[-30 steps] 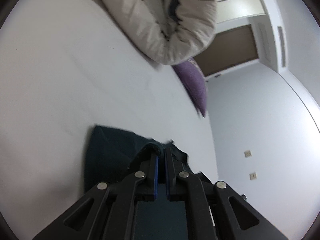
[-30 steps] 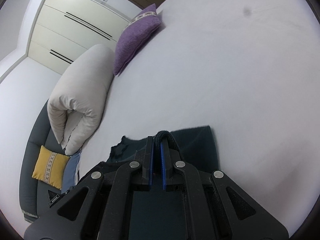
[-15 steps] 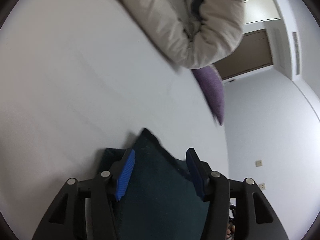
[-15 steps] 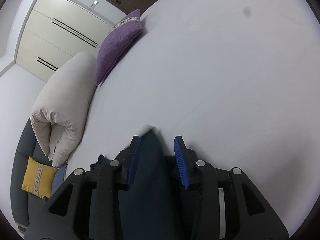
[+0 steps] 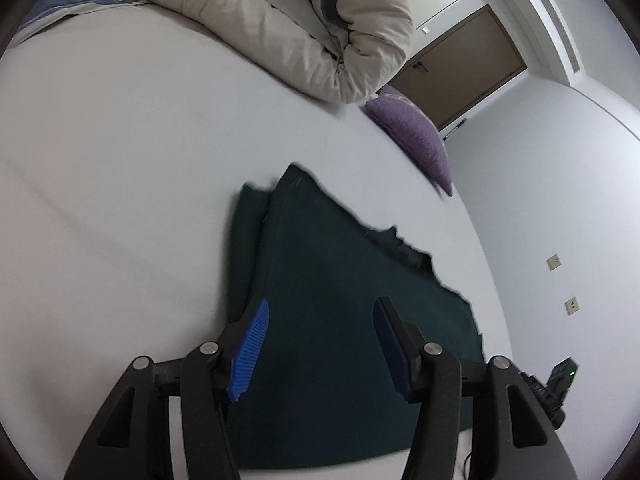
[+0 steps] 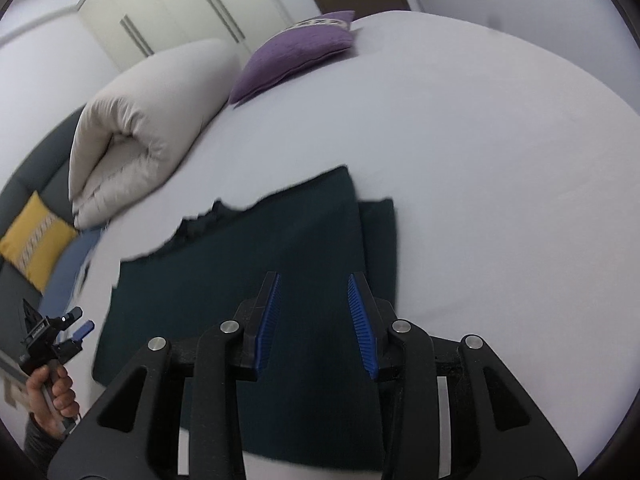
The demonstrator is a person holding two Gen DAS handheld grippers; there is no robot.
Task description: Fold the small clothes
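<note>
A dark teal garment (image 5: 340, 300) lies folded flat on the white bed (image 5: 120, 160), a lower layer showing along one side. It also shows in the right wrist view (image 6: 280, 248). My left gripper (image 5: 320, 312) is open and empty, raised above the garment's near part. My right gripper (image 6: 314, 280) is open and empty, also above the garment. The left gripper in a hand shows at the left edge of the right wrist view (image 6: 76, 322).
A rolled beige duvet (image 5: 300, 28) and a purple cushion (image 5: 416, 136) lie at the far side of the bed. A yellow cushion (image 6: 32, 240) sits on a dark sofa beyond. A wall with sockets (image 5: 554, 263) stands beside the bed.
Both grippers were shut on the garment's edge a second ago. They opened, let the cloth drop flat onto the bed, and pulled back and up.
</note>
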